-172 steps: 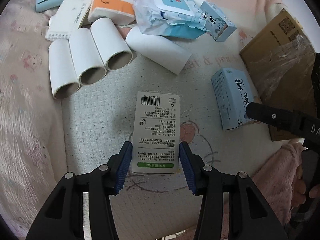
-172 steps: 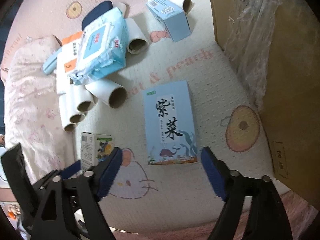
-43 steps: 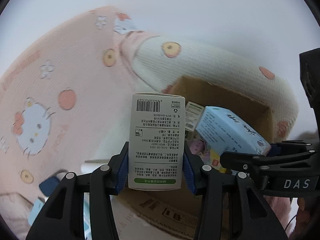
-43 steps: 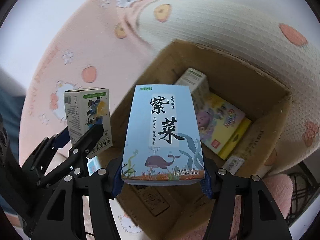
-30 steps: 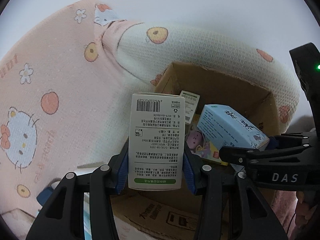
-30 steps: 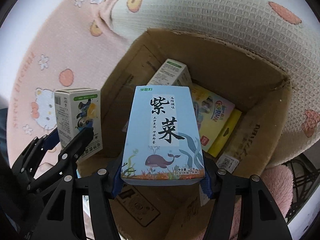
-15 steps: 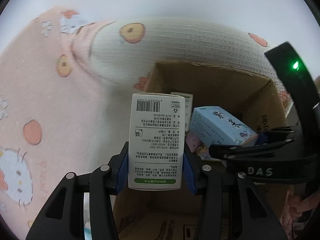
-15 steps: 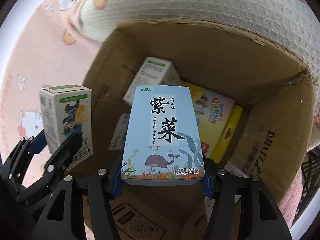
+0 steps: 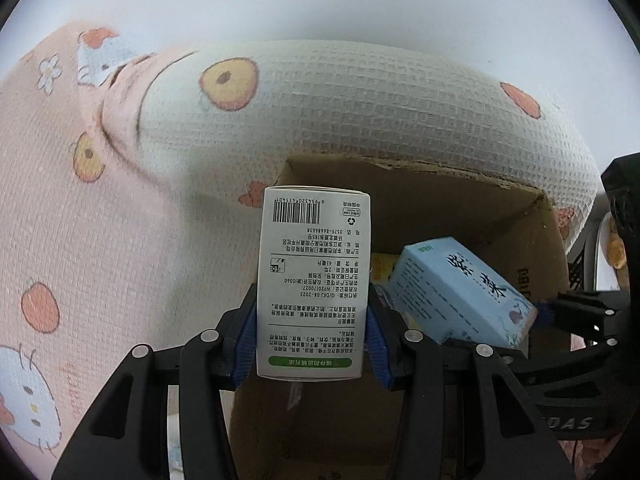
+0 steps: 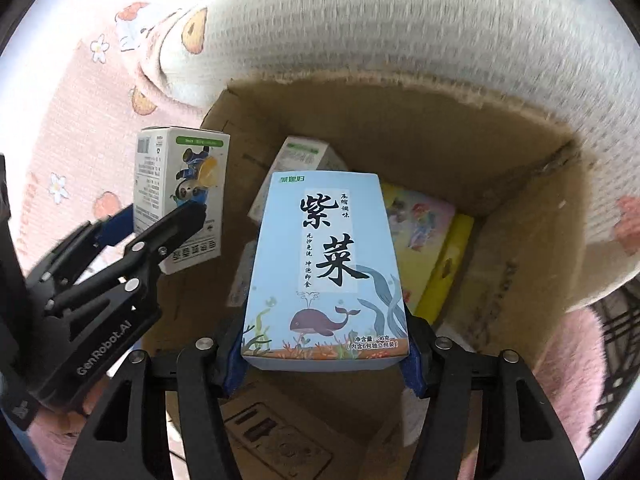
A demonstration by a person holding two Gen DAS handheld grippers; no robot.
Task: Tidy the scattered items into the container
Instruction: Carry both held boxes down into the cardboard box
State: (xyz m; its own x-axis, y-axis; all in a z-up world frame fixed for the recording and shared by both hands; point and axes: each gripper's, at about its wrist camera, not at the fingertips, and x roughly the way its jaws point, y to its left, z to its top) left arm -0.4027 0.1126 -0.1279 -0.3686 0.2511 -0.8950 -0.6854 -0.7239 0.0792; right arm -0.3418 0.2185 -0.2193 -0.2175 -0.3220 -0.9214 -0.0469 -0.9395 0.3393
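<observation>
My left gripper point(image 9: 310, 344) is shut on a white box with green print point(image 9: 314, 280), its barcode side facing the camera. It hangs over the near left part of the open cardboard box point(image 9: 420, 188). My right gripper point(image 10: 324, 360) is shut on a light blue box with a whale picture point(image 10: 324, 264), held above the middle of the cardboard box point(image 10: 400, 120). In the right wrist view the white box point(image 10: 184, 196) and the left gripper point(image 10: 160, 232) show at the left. In the left wrist view the blue box point(image 9: 460, 292) shows at the right.
Inside the cardboard box lie a white and green carton point(image 10: 308, 156), a yellow picture box point(image 10: 424, 236) and other packets. A white waffle blanket with fruit print point(image 9: 380, 112) wraps the far rim. Pink cartoon bedding point(image 9: 80, 220) lies to the left.
Both grippers have moved further over the cardboard box, each still holding its box. The box mouth now fills more of both views, and the views have rolled a little.
</observation>
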